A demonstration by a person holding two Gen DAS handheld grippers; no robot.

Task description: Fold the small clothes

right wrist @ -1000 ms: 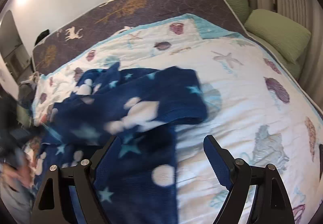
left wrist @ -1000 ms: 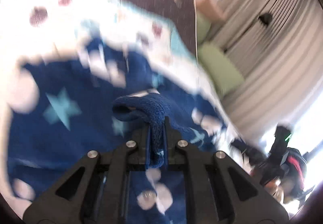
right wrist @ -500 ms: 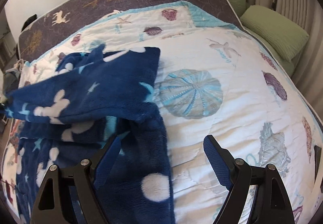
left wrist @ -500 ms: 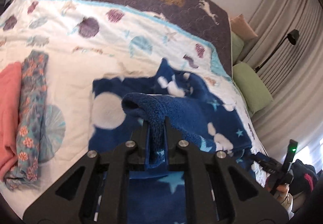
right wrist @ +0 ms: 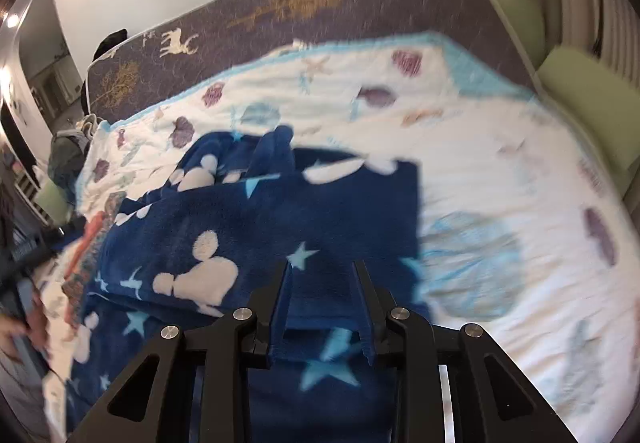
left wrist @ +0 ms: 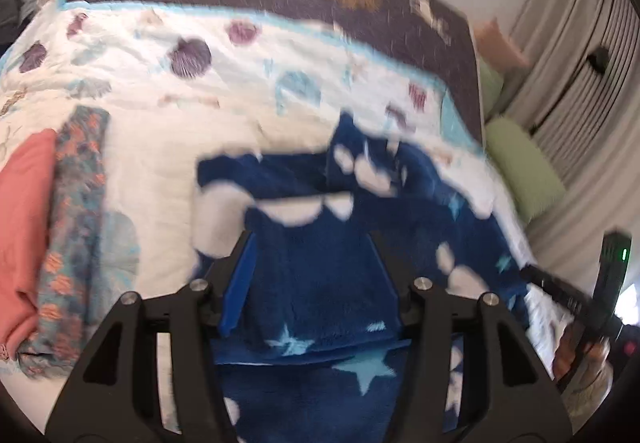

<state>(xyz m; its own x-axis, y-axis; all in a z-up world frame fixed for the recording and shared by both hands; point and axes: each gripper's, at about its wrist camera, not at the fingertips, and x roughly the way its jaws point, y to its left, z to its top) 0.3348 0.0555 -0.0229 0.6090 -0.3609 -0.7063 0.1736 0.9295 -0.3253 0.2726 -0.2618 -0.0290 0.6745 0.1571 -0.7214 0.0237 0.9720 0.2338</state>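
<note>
A navy fleece garment (left wrist: pixel 316 275) with white spots and pale blue stars lies folded over itself on the white seashell quilt (left wrist: pixel 168 147). My left gripper (left wrist: pixel 310 239) is open, its fingers spread just above the folded top layer, holding nothing. In the right wrist view the same garment (right wrist: pixel 256 219) fills the middle. My right gripper (right wrist: pixel 322 267) is partly open with its jaws a little apart over the garment's near edge; nothing is clamped. Both views are blurred by motion.
A folded coral garment (left wrist: pixel 20 227) and a folded floral one (left wrist: pixel 76 227) lie at the quilt's left. Green pillows (right wrist: pixel 592 111) and grey curtains (left wrist: pixel 580 55) line the right side. A dark bedspread with deer (right wrist: pixel 304 7) covers the far end.
My left gripper has let go of the navy fleece and opened wide. The lifted layer has dropped onto the garment. My right gripper has moved over the garment and narrowed its jaws.
</note>
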